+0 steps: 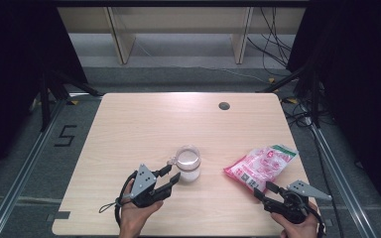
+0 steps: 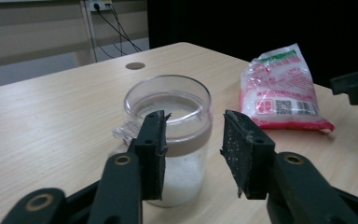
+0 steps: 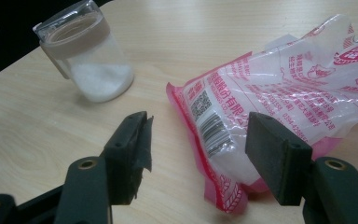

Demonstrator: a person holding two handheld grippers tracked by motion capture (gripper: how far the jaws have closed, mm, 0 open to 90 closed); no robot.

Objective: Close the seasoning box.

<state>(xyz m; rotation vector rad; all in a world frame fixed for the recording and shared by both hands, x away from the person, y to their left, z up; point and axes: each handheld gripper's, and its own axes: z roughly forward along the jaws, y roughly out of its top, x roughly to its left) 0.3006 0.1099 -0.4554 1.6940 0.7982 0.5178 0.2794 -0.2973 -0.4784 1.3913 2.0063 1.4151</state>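
Clear jar [image 1: 188,163] stands just ahead of the open left hand-held gripper [image 1: 171,177].

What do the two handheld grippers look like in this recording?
Both the left gripper and the right gripper are black, each with a grey three-cornered plate on top dotted with holes. Their fingers are flat black pads on arms with brass-coloured rivets. A black cable loops from the left gripper. No sleeves are visible.

Light wood table [image 1: 129,129], round grey grommet [image 1: 223,105], floor cables [image 1: 273,44].
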